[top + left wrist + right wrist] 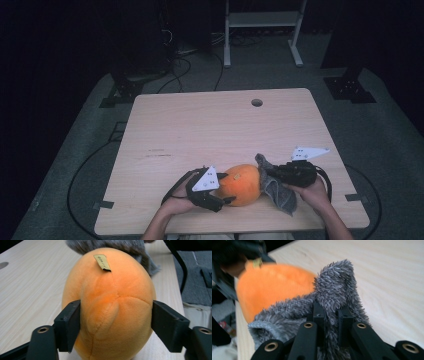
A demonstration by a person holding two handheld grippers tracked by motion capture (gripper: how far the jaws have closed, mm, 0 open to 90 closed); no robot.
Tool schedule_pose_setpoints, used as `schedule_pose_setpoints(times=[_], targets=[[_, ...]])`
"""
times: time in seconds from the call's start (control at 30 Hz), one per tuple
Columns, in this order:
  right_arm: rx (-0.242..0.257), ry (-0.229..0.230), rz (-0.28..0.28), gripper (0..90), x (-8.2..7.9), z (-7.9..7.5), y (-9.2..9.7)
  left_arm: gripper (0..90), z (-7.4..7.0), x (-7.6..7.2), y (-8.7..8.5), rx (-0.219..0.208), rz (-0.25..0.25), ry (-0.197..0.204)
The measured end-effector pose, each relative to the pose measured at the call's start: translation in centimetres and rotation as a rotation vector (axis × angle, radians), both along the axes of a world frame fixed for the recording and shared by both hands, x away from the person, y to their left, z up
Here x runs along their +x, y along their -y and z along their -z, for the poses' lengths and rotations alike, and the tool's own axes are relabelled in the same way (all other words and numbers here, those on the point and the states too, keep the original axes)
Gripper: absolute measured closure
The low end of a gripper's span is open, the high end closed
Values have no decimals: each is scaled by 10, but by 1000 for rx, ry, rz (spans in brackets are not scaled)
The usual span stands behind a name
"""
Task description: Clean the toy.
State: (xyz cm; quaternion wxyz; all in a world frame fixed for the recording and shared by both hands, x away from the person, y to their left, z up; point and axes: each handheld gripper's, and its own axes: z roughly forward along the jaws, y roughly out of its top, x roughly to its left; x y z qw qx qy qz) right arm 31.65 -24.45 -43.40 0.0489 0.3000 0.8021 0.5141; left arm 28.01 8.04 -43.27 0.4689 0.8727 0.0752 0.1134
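- Dark room around; a light wooden table [200, 130] stands on grey carpet, with a round hole [257, 102] near its far edge and black cables on the floor behind it.
- Near the front edge of the table, about in the middle, lies an orange plush toy [242, 184], round like a ball, with a small yellow tag [102, 262] on its top.
- On the left side of the toy is the left gripper [220, 192], held by the person's left hand [177, 204]. Its jaws are wide apart, one on each side of the toy, and both pads touch the plush, which fills the space between them.
- On the right side is the right gripper [267, 176], held by the right hand [315, 190]. Its jaws are nearly closed and pinch a fold of a grey fluffy cloth [277, 190].
- This cloth lies against the right side of the orange toy; one part stands up above the jaws and another part hangs down toward the near edge of the table.
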Motion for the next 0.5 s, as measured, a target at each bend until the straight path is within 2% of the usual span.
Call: schedule_pose_setpoints(times=[0.07, 0.1, 0.2, 0.23, 0.37, 0.43, 0.5], targets=[[41, 14, -9, 801, 0, -6, -4, 291, 0, 0, 1, 6, 13, 9], [44, 15, -17, 801, 1, -6, -7, 290, 1, -1, 1, 4, 13, 7], [24, -5, -30, 801, 3, 0, -14, 274, 1, 0, -2, 7, 12, 10], [29, -24, -26, 801, 4, 3, -12, 262, 1, 0, -2, 1, 5, 4], [-19, -58, 3, 801, 5, 10, -5, 241, 1, 1, -2, -2, 2, 1], [-45, -62, 19, 801, 3, 9, -1, 242, 1, 1, -3, 4, 3, -1], [-24, -47, 16, 801, 2, 5, 3, 243, 2, 1, -4, -1, 3, -7]])
